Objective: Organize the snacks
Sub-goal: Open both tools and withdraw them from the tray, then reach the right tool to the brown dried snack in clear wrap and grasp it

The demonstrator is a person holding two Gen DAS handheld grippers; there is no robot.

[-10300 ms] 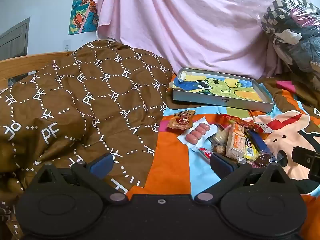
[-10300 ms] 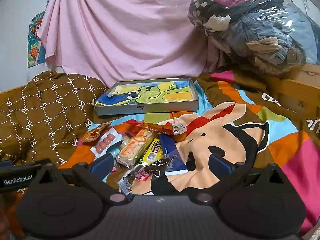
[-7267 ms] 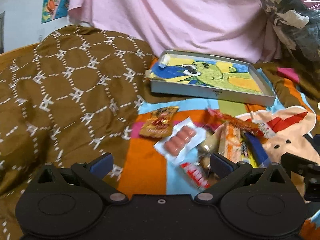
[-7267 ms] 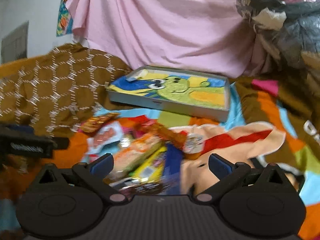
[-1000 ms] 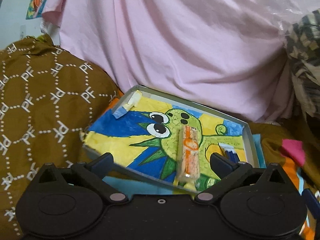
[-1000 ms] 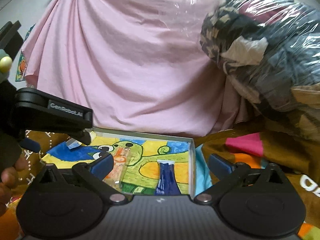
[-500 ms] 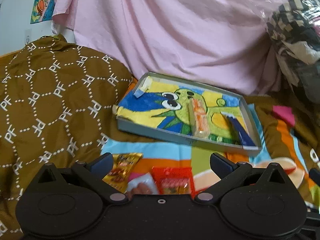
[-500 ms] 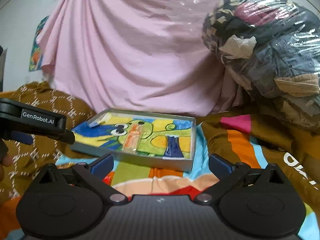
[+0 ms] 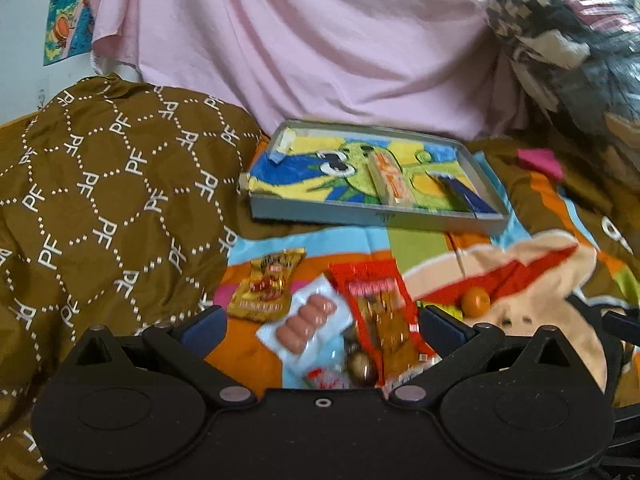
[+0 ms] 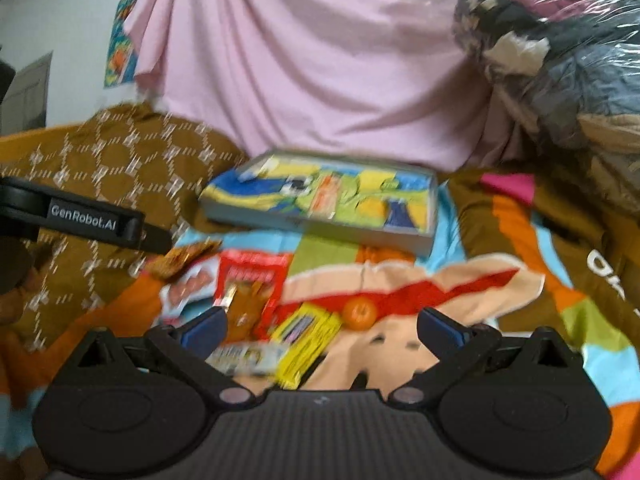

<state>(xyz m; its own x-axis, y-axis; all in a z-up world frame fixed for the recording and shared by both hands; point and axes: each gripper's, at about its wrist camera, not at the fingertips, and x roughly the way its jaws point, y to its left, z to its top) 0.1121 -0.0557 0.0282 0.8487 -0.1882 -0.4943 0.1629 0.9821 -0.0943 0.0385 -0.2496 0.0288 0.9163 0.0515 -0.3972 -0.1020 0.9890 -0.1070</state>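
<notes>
The loose snacks lie in a heap on the cartoon-print bedspread (image 9: pixel 500 264), in front of the shallow grey tray (image 9: pixel 360 212). Nearest the left gripper (image 9: pixel 320 326) are a white sausage pack (image 9: pixel 308 322), a gold-brown packet (image 9: pixel 266 288) and a long red packet (image 9: pixel 376 308); a small orange ball (image 9: pixel 475 301) sits to their right. From the right wrist, a yellow packet (image 10: pixel 306 344) and a pale bar (image 10: pixel 244 356) lie just before the right gripper (image 10: pixel 322 324), though motion blur makes their labels unreadable. Two items already rest inside the tray on its cartoon lining: an orange-and-white bar (image 9: pixel 390 178) and a dark blue packet (image 9: pixel 466 192) beside it. Both grippers hover over the pile with fingers spread wide, holding nothing. A brown patterned quilt (image 9: pixel 100 200) bunches at the left, and a pink sheet (image 9: pixel 320 40) hangs behind the tray.
</notes>
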